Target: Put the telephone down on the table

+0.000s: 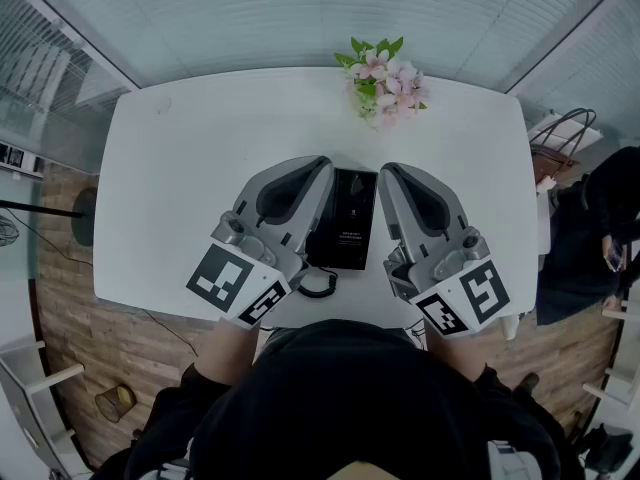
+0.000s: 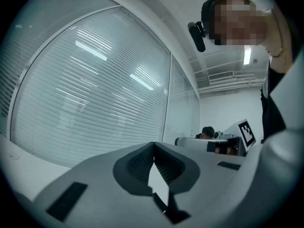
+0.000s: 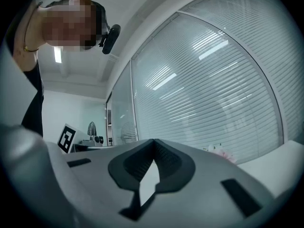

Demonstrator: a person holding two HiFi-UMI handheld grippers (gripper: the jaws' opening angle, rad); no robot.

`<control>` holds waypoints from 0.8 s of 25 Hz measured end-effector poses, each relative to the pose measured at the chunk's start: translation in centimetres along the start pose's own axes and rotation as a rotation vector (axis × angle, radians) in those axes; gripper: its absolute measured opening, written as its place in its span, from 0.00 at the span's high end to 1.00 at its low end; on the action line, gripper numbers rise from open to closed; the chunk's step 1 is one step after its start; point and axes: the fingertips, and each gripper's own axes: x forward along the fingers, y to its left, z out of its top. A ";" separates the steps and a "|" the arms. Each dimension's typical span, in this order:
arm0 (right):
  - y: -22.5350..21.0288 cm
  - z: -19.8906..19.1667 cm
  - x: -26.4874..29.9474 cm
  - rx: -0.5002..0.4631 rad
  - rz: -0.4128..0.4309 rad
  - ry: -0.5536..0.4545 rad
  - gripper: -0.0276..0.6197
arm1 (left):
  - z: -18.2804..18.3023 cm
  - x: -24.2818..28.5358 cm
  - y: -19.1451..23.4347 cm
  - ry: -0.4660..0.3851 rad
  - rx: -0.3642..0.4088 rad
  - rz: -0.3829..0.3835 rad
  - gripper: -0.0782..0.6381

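Since the left hand-held gripper (image 1: 320,166) and the right hand-held gripper (image 1: 391,172) each have their jaws pressed together on nothing, as each gripper view confirms, neither can take hold of anything until it opens. The black telephone (image 1: 352,218) lies flat on the white bench (image 1: 180,188), close to the near edge and about midway along it, directly between the two grippers. The left one looks to be right against the telephone's left side and the right one just beside its right side, though real contact cannot be confirmed from the head view. Whether the handset sits on the base or apart from it also cannot be made out. The likeliest trouble is a nudge: with the grippers this tight to the telephone, opening the jaws or swinging a gripper inward could push it sideways or slide it toward the near edge, where little surface is left. The coiled cord (image 1: 318,286) curls at that near edge just beside the left gripper's body, so it could catch there and drag the telephone when that gripper moves. A grip taken too near one end could also let the telephone tip. The flowers (image 1: 385,78) stand at the far edge, well apart, and seem at risk only from a hard forward shove.
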 end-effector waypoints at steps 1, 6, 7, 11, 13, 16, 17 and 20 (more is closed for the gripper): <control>0.0 0.1 -0.1 -0.006 -0.001 -0.004 0.95 | 0.0 0.0 0.0 0.000 0.001 0.000 0.87; -0.1 0.3 -0.3 -0.007 -0.003 -0.007 0.95 | 0.1 0.0 -0.2 -0.002 0.003 0.001 0.87; 0.0 0.3 -0.3 -0.008 -0.002 -0.006 0.95 | 0.1 0.0 -0.2 -0.003 0.003 0.002 0.87; 0.1 0.3 -0.3 -0.009 -0.002 -0.008 0.95 | 0.2 -0.1 -0.2 -0.005 0.005 0.001 0.87; 0.2 0.5 -0.3 -0.011 -0.002 -0.009 0.95 | 0.2 -0.2 -0.3 -0.003 0.006 0.000 0.87; 0.3 0.5 -0.4 -0.012 -0.002 -0.009 0.95 | 0.4 -0.3 -0.4 -0.006 0.008 -0.002 0.87; 0.3 0.5 -0.4 -0.012 -0.001 -0.009 0.95 | 0.4 -0.3 -0.4 -0.008 0.008 -0.002 0.87; 0.3 0.5 -0.4 -0.013 0.000 -0.010 0.95 | 0.4 -0.3 -0.4 -0.010 0.009 -0.005 0.87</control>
